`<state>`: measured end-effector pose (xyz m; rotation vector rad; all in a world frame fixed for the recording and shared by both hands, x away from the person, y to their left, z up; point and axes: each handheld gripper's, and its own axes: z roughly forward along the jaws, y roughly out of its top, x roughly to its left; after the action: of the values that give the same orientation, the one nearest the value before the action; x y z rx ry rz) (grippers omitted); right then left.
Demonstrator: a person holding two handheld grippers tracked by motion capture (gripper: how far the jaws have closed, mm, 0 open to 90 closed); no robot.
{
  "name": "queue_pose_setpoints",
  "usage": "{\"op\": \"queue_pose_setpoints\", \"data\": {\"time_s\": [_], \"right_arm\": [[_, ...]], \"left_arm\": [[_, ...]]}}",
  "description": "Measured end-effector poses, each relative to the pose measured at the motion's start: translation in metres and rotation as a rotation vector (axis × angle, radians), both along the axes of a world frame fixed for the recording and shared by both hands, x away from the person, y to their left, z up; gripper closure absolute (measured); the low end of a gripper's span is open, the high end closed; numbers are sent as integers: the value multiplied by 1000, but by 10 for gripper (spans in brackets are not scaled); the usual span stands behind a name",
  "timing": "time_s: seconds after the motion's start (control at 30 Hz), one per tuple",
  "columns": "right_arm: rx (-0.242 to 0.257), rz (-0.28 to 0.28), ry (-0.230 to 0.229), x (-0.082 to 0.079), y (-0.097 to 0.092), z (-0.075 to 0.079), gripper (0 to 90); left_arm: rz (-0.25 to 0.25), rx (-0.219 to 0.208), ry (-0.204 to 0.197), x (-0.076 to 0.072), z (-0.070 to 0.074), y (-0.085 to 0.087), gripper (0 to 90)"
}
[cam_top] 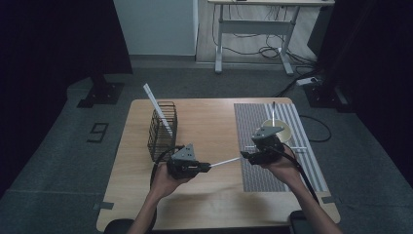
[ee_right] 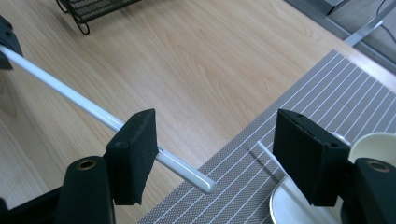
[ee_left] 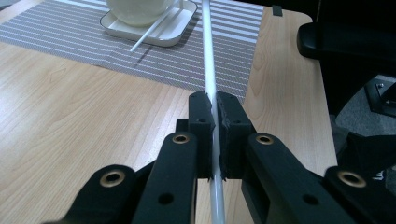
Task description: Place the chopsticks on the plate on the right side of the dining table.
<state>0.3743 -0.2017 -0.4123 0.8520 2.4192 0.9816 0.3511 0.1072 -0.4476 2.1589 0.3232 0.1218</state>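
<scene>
While clamped in the left claw point(ee_left: 215, 116), the long thin white plastic rod point(ee_right: 100, 113) is held above the wooden worktop point(cam_top: 209, 122), its axis running toward the right claw point(ee_right: 217, 158), whose released jaws straddle the free tip beside the grey striped placemat point(cam_top: 253, 146).

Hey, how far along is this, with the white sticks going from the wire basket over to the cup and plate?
Seemingly done: one stick rests on the plate beside the cup. In hand: the left gripper is shut on a white stick, its free tip between the right gripper's open jaws. Probably left: another stick in the wire basket.
</scene>
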Motion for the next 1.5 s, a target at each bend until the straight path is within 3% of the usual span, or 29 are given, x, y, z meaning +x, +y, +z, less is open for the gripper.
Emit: {"op": "queue_pose_setpoints", "data": {"time_s": [0.17,0.4,0.5,0.7,1.1,1.37,1.5], "right_arm": [[7,6,17,0,-1,-4,293],[47,76,24,-5,0,0,254],[59,104,48,-6,3,-2,215],[43,164,78,-9,14,-10,171],[-41,265,68,-15,30,-17,567],[-77,309,74,-16,30,-16,645],[-80,322,94,-16,28,-14,679]], "left_arm": [[-7,9,2,0,0,-1,858],[-14,18,4,1,1,-3,858],[-16,19,2,1,3,-4,858],[-32,21,1,2,8,-7,858],[-52,23,3,1,10,-11,858],[-70,15,5,2,10,-11,856],[-48,19,-34,0,11,-11,825]]}}
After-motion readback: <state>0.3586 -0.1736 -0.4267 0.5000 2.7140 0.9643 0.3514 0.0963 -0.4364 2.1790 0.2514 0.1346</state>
